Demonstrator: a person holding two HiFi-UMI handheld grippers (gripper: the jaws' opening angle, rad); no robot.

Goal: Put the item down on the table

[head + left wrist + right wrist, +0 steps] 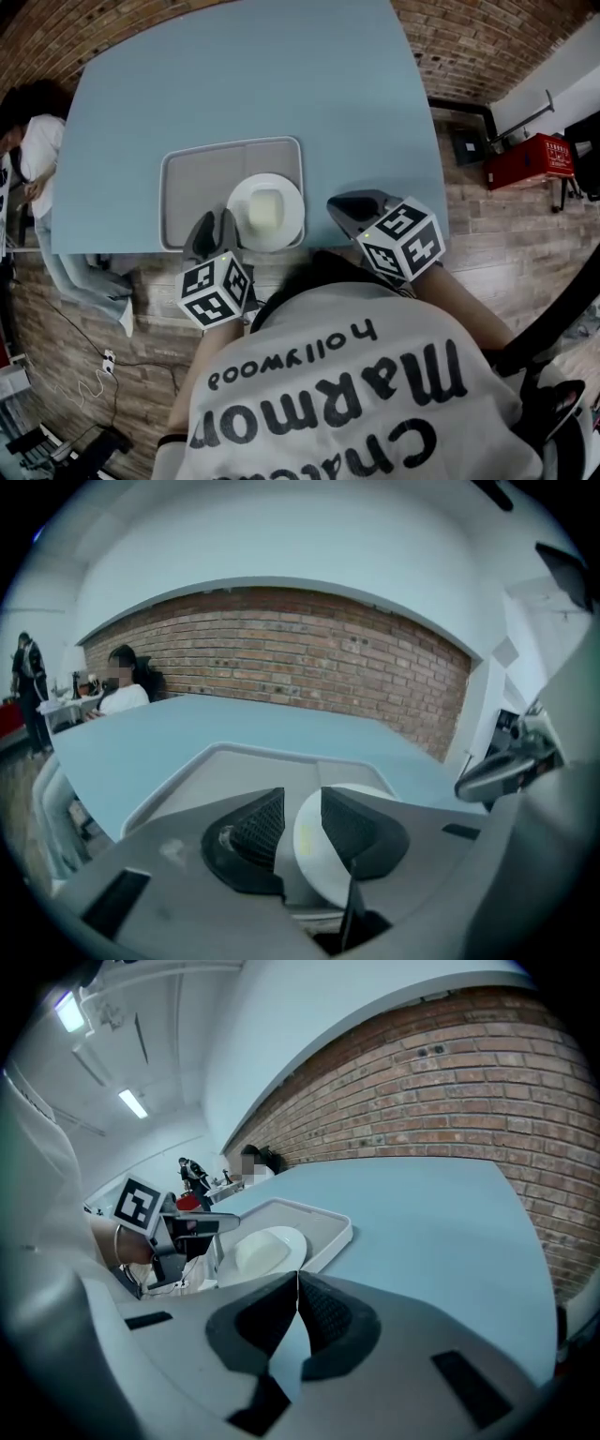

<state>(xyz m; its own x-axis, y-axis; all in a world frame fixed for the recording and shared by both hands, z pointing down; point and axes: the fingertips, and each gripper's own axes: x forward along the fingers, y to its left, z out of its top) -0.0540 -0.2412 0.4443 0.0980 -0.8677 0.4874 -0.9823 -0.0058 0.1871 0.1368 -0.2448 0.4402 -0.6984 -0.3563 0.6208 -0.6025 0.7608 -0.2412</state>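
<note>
Plate [292, 201], white and carrying a pale yellow block [265, 210], is sitting in the near right part of a grey tray [192, 183] on the blue bench [253, 84], its near rim overhanging the tray's front edge. I am holding the left gripper [301, 803] at that near rim. Its jaws are standing slightly apart with the rim between them, and a strip of tray is showing between one jaw and the plate. The right gripper [297, 1283] is hovering at the bench's near edge, just right of the tray. Its jaws are closed tip to tip, with nothing between them.
</note>
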